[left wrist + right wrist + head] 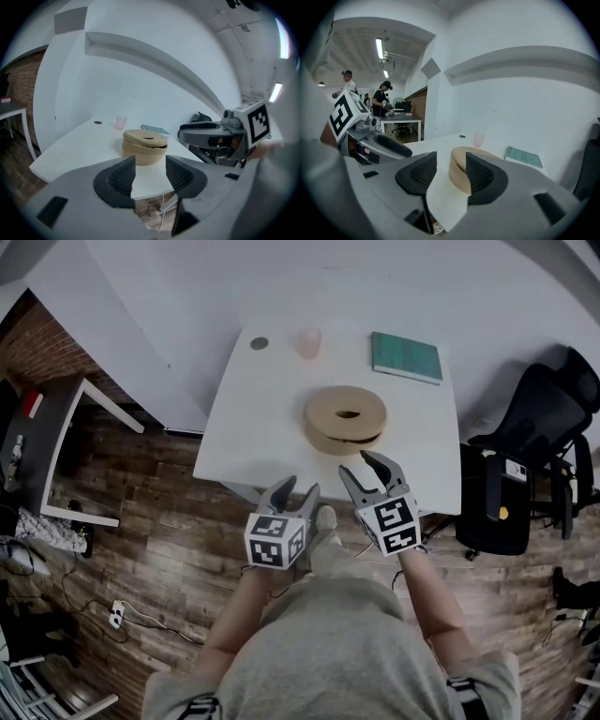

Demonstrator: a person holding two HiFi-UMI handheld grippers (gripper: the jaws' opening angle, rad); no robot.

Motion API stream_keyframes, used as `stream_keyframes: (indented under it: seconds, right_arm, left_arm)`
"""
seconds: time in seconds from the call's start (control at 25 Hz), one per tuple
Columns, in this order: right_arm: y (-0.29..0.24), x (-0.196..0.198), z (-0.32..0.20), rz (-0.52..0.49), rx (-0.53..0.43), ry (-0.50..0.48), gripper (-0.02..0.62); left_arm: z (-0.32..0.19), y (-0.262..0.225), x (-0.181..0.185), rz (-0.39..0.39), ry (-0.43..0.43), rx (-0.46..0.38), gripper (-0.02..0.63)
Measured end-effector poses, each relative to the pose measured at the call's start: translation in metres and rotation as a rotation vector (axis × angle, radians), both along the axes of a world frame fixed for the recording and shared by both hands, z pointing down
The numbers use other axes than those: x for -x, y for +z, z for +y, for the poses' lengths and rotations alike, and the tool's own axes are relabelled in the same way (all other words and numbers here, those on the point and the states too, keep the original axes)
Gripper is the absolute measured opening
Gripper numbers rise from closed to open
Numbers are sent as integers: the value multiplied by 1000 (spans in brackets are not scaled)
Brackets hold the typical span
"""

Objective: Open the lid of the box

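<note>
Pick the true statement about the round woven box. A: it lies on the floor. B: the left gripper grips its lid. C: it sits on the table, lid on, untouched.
C: the woven box rests lidded on the table; the left gripper and right gripper hang open short of it.

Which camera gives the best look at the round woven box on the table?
The head view: it looks down on the woven box, showing its whole lid and centre hole. The left gripper view shows the box smaller, side-on. In the right gripper view one jaw covers part of it.
</note>
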State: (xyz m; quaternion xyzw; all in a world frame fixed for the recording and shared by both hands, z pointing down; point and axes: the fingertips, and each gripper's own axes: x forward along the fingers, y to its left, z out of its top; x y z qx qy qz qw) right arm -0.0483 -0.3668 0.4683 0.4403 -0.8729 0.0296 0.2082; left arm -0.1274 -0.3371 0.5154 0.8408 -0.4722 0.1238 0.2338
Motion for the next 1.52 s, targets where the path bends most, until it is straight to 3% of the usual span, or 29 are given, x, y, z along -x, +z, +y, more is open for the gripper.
stream_keyframes:
  seconds: [0.84,1.52]
  right_arm:
    - [66,20,-79,388,24,-226,172]
    - [94,38,-96,573,17,-404,126]
  left_arm:
    - [-89,80,-28,-157,90,99,221]
    - [-130,112,-32,-238,130,104,238]
